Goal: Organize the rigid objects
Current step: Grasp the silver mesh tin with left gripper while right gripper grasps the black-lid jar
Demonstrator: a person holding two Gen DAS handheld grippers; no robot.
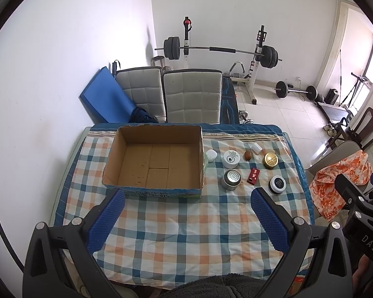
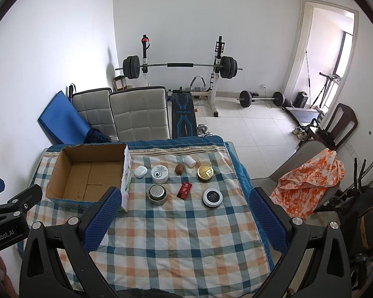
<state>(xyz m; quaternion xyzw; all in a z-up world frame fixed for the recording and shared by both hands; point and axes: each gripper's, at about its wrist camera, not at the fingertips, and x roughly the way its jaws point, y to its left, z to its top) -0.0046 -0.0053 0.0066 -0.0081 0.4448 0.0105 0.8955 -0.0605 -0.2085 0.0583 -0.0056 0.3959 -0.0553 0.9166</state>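
1. Grippers at the near edge of the checked tablecloth (image 1: 186,236): left gripper (image 1: 186,221) and right gripper (image 2: 184,218) both hover with blue-padded fingers spread wide, holding nothing.

2. Empty brown cardboard box (image 1: 154,159) at the left of the table, nothing inside yet; eight small rigid objects just to its right, all apart from one another.

3. Back row, left to right: white earbud case (image 2: 140,171), white round jar with printed lid (image 2: 160,173), small brown egg-shaped object (image 2: 178,169), white capsule-shaped container (image 2: 189,161), gold round tin (image 2: 205,173).

4. Front row: steel cylinder with perforated top (image 2: 157,195), red rectangular packet (image 2: 184,190), black-and-white round puck (image 2: 212,198).

5. Likely hazard: round, smooth sides on the jars and tins, prone to squirting out of a pinch placed off-centre.

6. Likely hazard: egg-shaped object and capsule apt to roll on the soft cloth if nudged, possibly off the far edge.

7. Likely hazard: close spacing in the back row, so wide-spread fingers reaching for one item could knock a neighbour.

8. Likely hazard: tall box wall catching a low-carried object or a finger, tipping or shoving the light box.

9. Likely hazard: loose cloth bunching under a dragging fingertip and shifting the whole layout.
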